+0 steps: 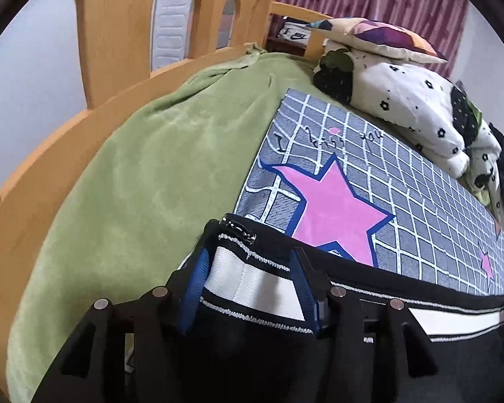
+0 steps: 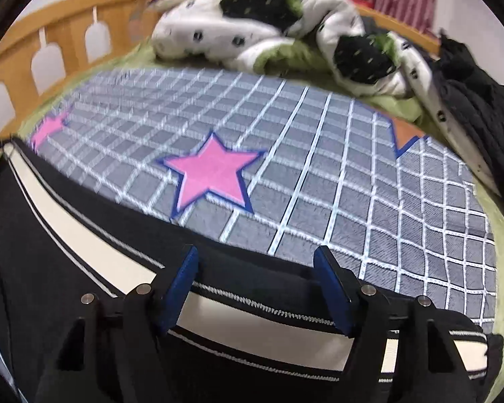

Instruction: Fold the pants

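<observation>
The black pants (image 1: 453, 352) with a white side stripe lie along the near edge of a grey grid blanket (image 1: 403, 181) with pink stars. In the left wrist view one end of the pants, with a zipper (image 1: 238, 230), sits bunched between the blue pads. My left gripper (image 1: 250, 262) stands open around that end, its pads apart and not pinching the cloth. In the right wrist view the pants (image 2: 33, 235) run from the left edge under my right gripper (image 2: 256, 258). That gripper is wide open just above the white stripe (image 2: 252, 322), holding nothing.
A green bedspread (image 1: 144, 168) covers the bed under the blanket. A wooden bed rail (image 1: 33, 174) curves along the left. A crumpled white quilt with black flowers (image 2: 268, 33) and a patterned pillow (image 1: 379, 38) lie at the far side. Dark clothes (image 2: 480, 110) are piled at the right.
</observation>
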`<state>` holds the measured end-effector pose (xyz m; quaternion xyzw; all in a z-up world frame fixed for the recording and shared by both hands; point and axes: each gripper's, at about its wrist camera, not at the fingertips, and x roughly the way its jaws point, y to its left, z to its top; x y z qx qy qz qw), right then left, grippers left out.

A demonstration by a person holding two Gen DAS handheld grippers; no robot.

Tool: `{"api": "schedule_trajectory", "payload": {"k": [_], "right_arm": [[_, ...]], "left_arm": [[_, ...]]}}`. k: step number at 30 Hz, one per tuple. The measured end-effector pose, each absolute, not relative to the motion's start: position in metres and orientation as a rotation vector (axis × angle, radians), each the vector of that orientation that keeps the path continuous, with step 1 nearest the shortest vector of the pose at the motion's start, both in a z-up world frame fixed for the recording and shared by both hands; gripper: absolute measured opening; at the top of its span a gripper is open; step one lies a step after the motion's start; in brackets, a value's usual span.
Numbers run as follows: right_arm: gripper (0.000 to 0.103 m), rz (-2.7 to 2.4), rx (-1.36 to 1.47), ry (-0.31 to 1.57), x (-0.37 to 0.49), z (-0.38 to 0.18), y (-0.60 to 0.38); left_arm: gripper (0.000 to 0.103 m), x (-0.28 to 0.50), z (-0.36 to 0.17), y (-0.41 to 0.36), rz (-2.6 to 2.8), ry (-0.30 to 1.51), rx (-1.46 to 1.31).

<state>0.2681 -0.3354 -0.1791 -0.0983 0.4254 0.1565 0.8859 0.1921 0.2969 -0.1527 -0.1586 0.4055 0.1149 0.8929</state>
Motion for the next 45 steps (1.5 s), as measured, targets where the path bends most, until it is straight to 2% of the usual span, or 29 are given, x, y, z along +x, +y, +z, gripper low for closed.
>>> {"api": "schedule_trajectory", "payload": {"k": [1,2,3,4,9,12,14,18,19,22,24,27,28,30,36,38,40,45], "right_arm": [[0.070,0.345,-0.214,0.910,0.272,-0.185,-0.333],[0.066,0.360,-0.261,0.951,0.275,-0.196,-0.327],[0.041,0.368,-0.327,0.973,0.273,-0.204,-0.320],[0.004,0.424,-0.347,0.978,0.270,-0.205,-0.314],[0.004,0.401,-0.336,0.850,0.262,-0.176,-0.312],[0.004,0.359,-0.318,0.866,0.272,-0.201,-0.310],[0.006,0.316,-0.285,0.835,0.273,-0.209,-0.309],[0.019,0.281,-0.183,0.848,0.267,-0.196,-0.322],[0.020,0.252,-0.174,0.821,0.259,-0.187,-0.332],[0.034,0.125,-0.118,0.699,0.234,-0.169,-0.372],[0.034,0.050,-0.061,0.695,0.230,-0.168,-0.397],[0.028,-0.099,-0.083,0.863,0.250,-0.202,-0.425],[0.028,-0.092,-0.075,0.878,0.253,-0.213,-0.430],[0.028,-0.091,-0.070,0.849,0.249,-0.210,-0.431],[0.029,-0.157,0.024,0.898,0.235,-0.193,-0.427],[0.033,-0.148,0.050,0.884,0.217,-0.178,-0.419],[0.043,-0.145,0.074,0.858,0.198,-0.165,-0.410],[0.046,-0.088,0.117,0.772,0.143,-0.108,-0.373]], "left_arm": [[0.048,0.193,-0.154,0.298,0.247,0.848,-0.332],[0.048,0.193,-0.155,0.299,0.254,0.850,-0.334],[0.048,0.192,-0.154,0.300,0.266,0.850,-0.329],[0.048,0.189,-0.153,0.301,0.273,0.847,-0.321],[0.048,0.185,-0.149,0.305,0.282,0.815,-0.342],[0.042,0.194,-0.155,0.300,0.298,0.844,-0.324],[0.042,0.194,-0.153,0.296,0.311,0.861,-0.305],[0.042,0.182,-0.134,0.285,0.318,0.810,-0.214],[0.043,0.179,-0.129,0.281,0.311,0.786,-0.190],[0.054,0.175,-0.119,0.266,0.235,0.724,-0.151],[0.056,0.188,-0.126,0.257,0.161,0.750,-0.176],[0.056,0.215,-0.160,0.256,0.179,0.884,-0.168],[0.051,0.221,-0.171,0.260,0.204,0.915,-0.159],[0.048,0.223,-0.179,0.264,0.204,0.937,-0.184],[0.049,0.186,-0.147,0.247,0.220,0.924,-0.210],[0.049,0.162,-0.132,0.238,0.199,0.912,-0.241],[0.049,0.141,-0.119,0.231,0.193,0.888,-0.259],[0.049,0.082,-0.063,0.208,0.173,0.786,-0.280]]}}
